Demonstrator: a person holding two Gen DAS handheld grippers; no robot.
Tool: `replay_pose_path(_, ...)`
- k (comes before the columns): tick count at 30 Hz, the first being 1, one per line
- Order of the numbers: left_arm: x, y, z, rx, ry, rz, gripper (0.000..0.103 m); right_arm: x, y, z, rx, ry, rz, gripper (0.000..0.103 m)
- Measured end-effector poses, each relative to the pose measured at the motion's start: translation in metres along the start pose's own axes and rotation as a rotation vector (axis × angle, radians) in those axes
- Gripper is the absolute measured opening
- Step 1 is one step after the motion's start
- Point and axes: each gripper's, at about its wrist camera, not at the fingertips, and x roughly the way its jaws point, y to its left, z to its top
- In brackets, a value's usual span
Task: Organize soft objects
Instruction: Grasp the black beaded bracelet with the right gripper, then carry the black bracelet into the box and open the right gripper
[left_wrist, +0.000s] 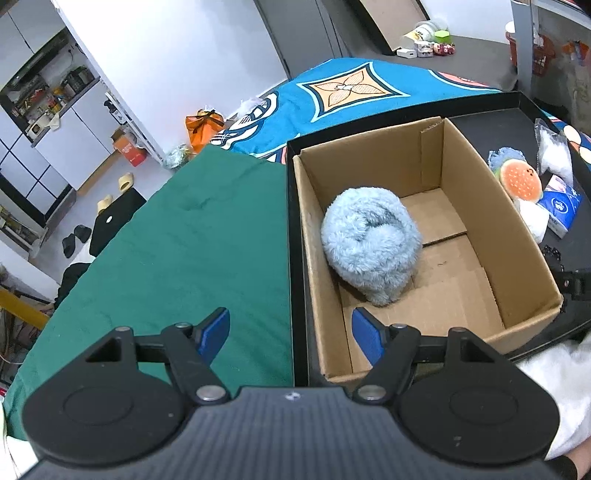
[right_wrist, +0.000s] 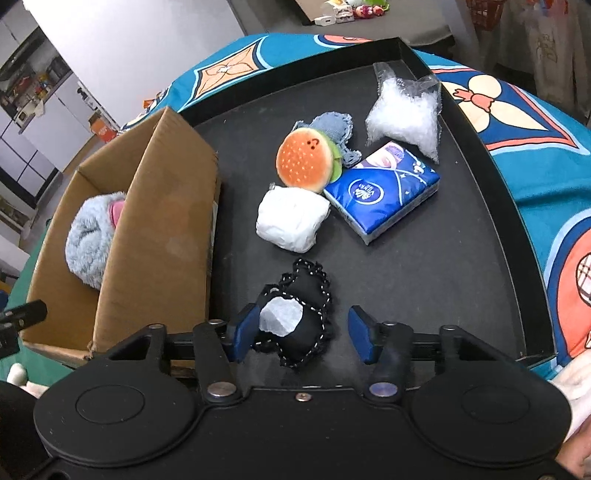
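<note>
Right gripper (right_wrist: 301, 332) sits low over the black tray (right_wrist: 461, 295), w/ the small black pouch (right_wrist: 306, 317) between its blue pads. Left pad looks to be touching the pouch; right pad stands clear of it, gap visible. So jaws are partway apart, not clamped on anything yet. A pale scrap (right_wrist: 280, 317) lies on the pouch's near-left part, next to the left pad.

Left gripper (left_wrist: 290, 338) hangs empty, jaws apart, over the near-left corner of the cardboard box (left_wrist: 532, 258). The blue fluffy ball (left_wrist: 371, 243) is already in the box, toward its left wall.

Not yet boxed, farther out on the tray: white bundle (right_wrist: 291, 221), burger plush (right_wrist: 306, 162), denim piece (right_wrist: 338, 129), tissue pack (right_wrist: 384, 192), clear bag (right_wrist: 406, 114).

Risks, as I judge them:
- Pouch sits off-centre toward the left pad, so closing may shove it sideways or pinch only an edge; it could then slip out on the lift.
- Pale scrap may get caught w/ the pouch, or drop off en route.
- Box wall is close on the left; the carry across could snag its rim.
- Left gripper hovers at the box mouth, so the two tools might bump if the right one drops the pouch in at the near end.
</note>
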Motion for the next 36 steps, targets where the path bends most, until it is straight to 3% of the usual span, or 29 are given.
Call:
replay_pose_path(2,0.001,0.000,0.000,0.002,0.010,0.004,0.072,0.003,0.004,-0.002,-0.025,0.007,-0.006,0.037)
replay_pose_path(5,0.003,-0.001,0.002,0.003,0.027,0.008,0.072,0.007,0.007,-0.005,-0.048,0.012,-0.007,0.029)
replay_pose_path(11,0.003,-0.002,0.001,0.007,0.023,0.015,0.072,0.002,0.006,-0.005,-0.046,-0.008,-0.009,0.022)
replay_pose_path(25,-0.003,0.003,0.000,-0.019,-0.002,-0.003,0.072,-0.029,0.002,0.012,0.005,-0.118,0.018,0.021)
replay_pose_path(36,-0.006,0.011,-0.002,-0.057,-0.022,-0.043,0.072,-0.064,0.013,0.022,-0.021,-0.275,0.038,0.021)
